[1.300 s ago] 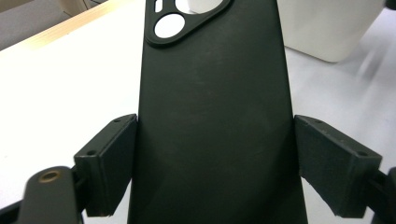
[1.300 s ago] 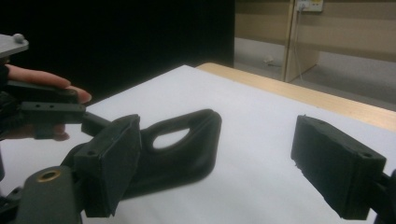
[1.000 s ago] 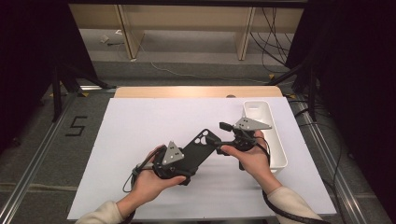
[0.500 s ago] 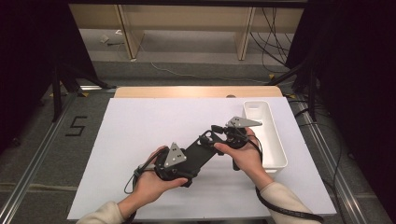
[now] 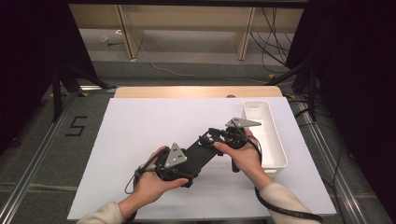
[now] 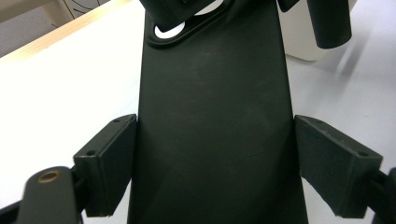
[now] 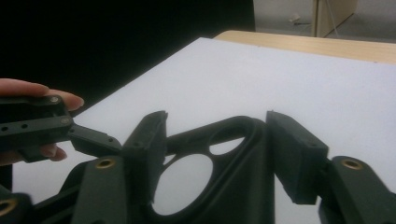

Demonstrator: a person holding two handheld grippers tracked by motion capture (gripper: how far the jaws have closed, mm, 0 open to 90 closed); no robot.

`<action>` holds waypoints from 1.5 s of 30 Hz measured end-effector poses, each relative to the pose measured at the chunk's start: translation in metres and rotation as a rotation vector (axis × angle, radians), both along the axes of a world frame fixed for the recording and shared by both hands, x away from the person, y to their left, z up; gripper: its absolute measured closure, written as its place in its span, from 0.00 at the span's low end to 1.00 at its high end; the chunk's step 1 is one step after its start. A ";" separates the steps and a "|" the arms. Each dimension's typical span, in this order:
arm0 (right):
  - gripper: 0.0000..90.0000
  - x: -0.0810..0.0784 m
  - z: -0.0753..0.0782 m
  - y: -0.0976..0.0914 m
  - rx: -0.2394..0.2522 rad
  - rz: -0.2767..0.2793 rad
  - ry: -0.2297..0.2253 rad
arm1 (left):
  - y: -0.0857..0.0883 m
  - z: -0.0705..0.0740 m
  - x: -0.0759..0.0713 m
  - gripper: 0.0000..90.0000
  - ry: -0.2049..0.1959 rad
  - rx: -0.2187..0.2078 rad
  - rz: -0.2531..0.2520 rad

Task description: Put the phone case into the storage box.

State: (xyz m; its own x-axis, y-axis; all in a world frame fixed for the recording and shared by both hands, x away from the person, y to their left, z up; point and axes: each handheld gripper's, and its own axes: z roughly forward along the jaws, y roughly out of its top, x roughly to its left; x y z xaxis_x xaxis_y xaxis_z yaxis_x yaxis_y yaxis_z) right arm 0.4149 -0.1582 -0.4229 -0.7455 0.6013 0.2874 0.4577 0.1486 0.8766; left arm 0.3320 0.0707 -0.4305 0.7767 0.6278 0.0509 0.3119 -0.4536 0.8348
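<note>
Since the earlier frames your right gripper [image 5: 210,138] slid left onto the phone case's [image 5: 198,156] camera-cutout end, jaws just been closing – they flank that end, whether the pads bite yet I cannot tell. Your left gripper [image 5: 180,164] clamps the case's near end across its width, holding it above the white mat [image 5: 140,135] near centre. Step: two-handed regrasp. Next, finish the pinch before your left releases. White bin [image 5: 268,133] at right looks empty.
</note>
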 end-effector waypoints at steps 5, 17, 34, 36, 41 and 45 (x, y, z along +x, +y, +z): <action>0.55 0.001 0.000 -0.002 0.025 -0.008 0.030 | 0.000 -0.001 0.000 0.18 0.001 0.004 -0.004; 0.72 -0.001 0.009 -0.006 0.096 0.001 0.060 | -0.002 -0.006 0.001 0.17 0.009 0.030 -0.009; 0.87 -0.014 0.032 0.001 0.130 0.080 -0.009 | 0.005 -0.008 0.009 0.20 0.012 -0.065 -0.057; 0.87 -0.015 0.035 0.000 0.114 0.092 -0.014 | 0.007 -0.007 0.010 0.19 0.010 -0.075 -0.050; 0.87 -0.013 0.036 -0.006 0.082 0.108 -0.022 | 0.009 -0.010 0.012 0.19 0.007 -0.056 -0.037; 0.87 -0.012 0.036 -0.011 0.051 0.133 -0.031 | 0.010 -0.012 0.013 0.19 0.011 -0.042 -0.046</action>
